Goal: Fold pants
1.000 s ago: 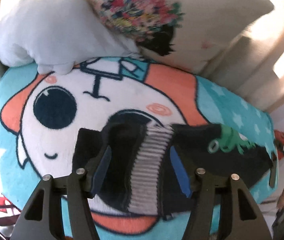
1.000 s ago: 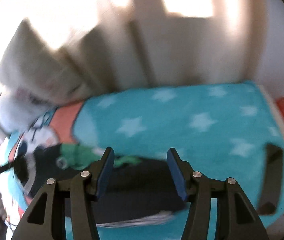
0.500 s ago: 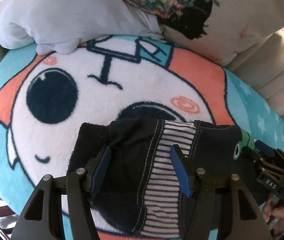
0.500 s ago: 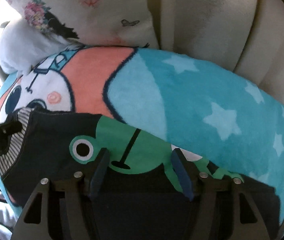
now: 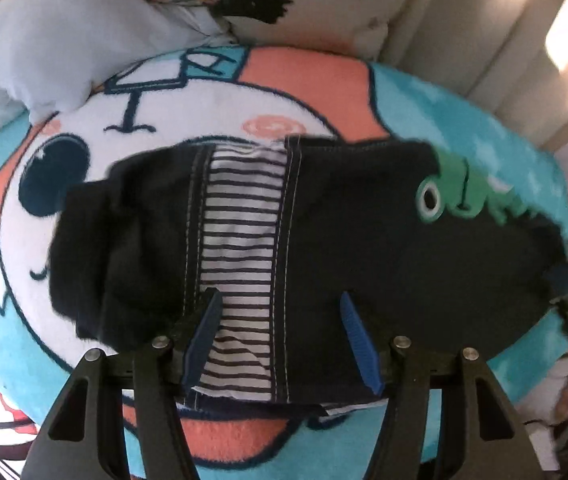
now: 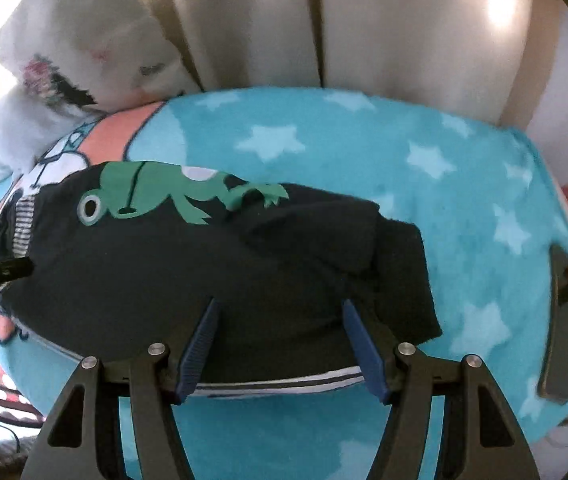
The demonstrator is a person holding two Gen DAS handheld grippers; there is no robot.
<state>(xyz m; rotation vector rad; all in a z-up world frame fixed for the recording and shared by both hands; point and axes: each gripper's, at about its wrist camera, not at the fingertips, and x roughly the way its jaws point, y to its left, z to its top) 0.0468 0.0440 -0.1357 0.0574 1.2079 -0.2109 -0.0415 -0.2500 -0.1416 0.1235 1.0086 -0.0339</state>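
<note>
Hard to make out at 4 o'clock in the left wrist view: a blurred dark shape at the far end of the pants (image 5: pixel 363 248), likely the right gripper, too smeared to confirm. Cut off at 9 o'clock in the right wrist view: a black bar over the pants (image 6: pixel 188 280), only its tip showing. Half hidden at 3 o'clock there: 1 dark flat object (image 6: pixel 563 316) lying on the blanket (image 6: pixel 423 168), identity unclear.

Left gripper (image 5: pixel 280 338) low at 6 o'clock, aimed along the garment, jaws apart and straddling the striped panel (image 5: pixel 240 248), clamping nothing. Right gripper (image 6: pixel 280 342) likewise low at 6 o'clock, jaws spread wide over the dark fabric near its lower hem, gripping nothing.

1 pair of pants, dark, lying flat across the blanket (image 5: pixel 315 80), with 1 green frog print (image 6: pixel 144 196) toward 10 o'clock. 1 blanket with stars and a cartoon face. 2 pillows at 12 o'clock: 1 white pillow (image 5: pixel 56 44), 1 floral pillow (image 5: pixel 323 8).
</note>
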